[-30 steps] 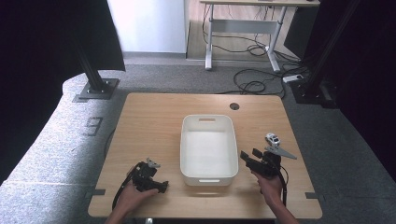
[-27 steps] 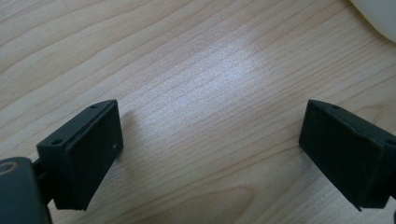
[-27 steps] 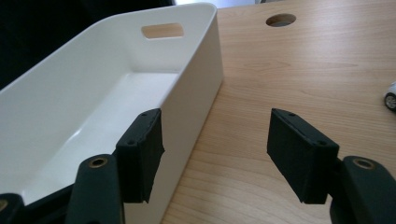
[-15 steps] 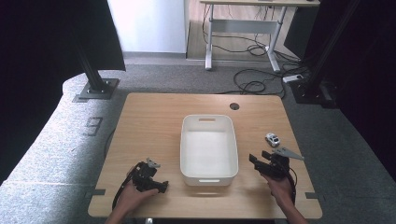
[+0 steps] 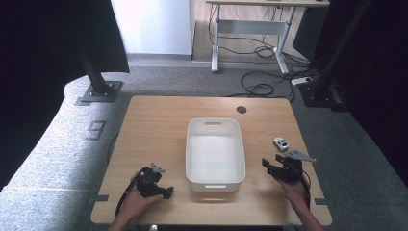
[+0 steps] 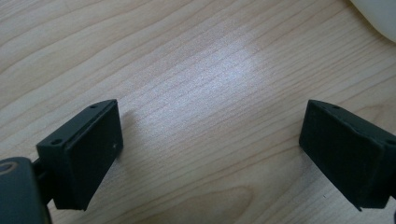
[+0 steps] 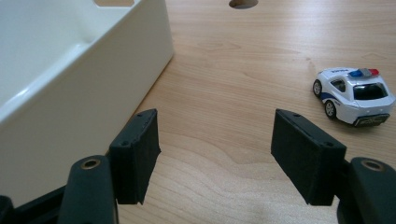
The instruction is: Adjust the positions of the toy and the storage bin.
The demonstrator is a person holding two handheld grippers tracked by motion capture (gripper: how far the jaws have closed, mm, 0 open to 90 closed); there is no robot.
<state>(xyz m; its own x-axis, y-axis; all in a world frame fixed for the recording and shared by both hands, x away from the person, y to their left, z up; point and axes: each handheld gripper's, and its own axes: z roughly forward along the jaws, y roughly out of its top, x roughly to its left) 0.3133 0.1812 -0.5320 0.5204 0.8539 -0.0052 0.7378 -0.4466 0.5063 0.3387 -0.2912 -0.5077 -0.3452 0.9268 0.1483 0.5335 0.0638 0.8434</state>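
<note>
Resting on the light wooden table (image 5: pixel 159 120) near its right edge, the small white toy police car with blue stripes and a red-and-blue roof light (image 7: pixel 356 94) is standing on its wheels, just ahead of and to the right of the right tongs (image 7: pixel 215 156). Those tongs are sitting wide with nothing between the jaws, having just been opening further, beside the right wall of the white rectangular plastic tub (image 5: pixel 214 153). Across the tub, the left tongs (image 6: pixel 210 158) are hovering low over bare wood, jaws wide and empty.
</note>
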